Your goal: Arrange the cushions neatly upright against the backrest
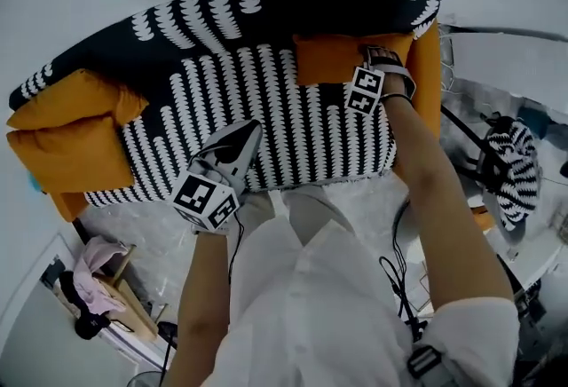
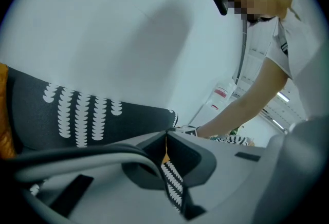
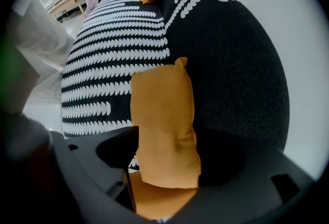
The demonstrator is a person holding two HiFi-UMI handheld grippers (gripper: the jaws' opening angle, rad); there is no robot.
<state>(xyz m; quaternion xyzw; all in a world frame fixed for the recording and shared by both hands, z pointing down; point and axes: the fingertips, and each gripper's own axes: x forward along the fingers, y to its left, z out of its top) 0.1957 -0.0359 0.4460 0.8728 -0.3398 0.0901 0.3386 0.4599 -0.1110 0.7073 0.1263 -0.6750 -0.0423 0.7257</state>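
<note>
While the head view lays out the whole sofa [image 1: 293,110], only the right gripper view shows the grip. The right gripper [image 1: 383,55] has its jaws wide apart, with the orange cushion [image 3: 164,125] between them and no pad seen pressing on it. That cushion sits at the seat's right end, on its edge in the angle between seat and backrest [image 1: 266,3]. Its long axis runs along the backrest, with a narrow edge facing up. How far it tilts cannot be told. Just past it at the sofa's right end is another orange surface [image 1: 428,66]; cushion or arm, cannot tell. Only the left gripper view settles that the left gripper [image 2: 166,135] has its jaws closed together on nothing. From the head view it points over the seat's front edge near the middle. Two more orange cushions [image 1: 67,128] lie piled at the seat's left end, flat rather than upright. Around the sofa are a pink cloth [image 1: 98,256] on a low bench at lower left, cables [image 1: 395,279] on the floor, and a black-and-white patterned item [image 1: 515,163] at right. Nothing lies on the seat between the cushions.
</note>
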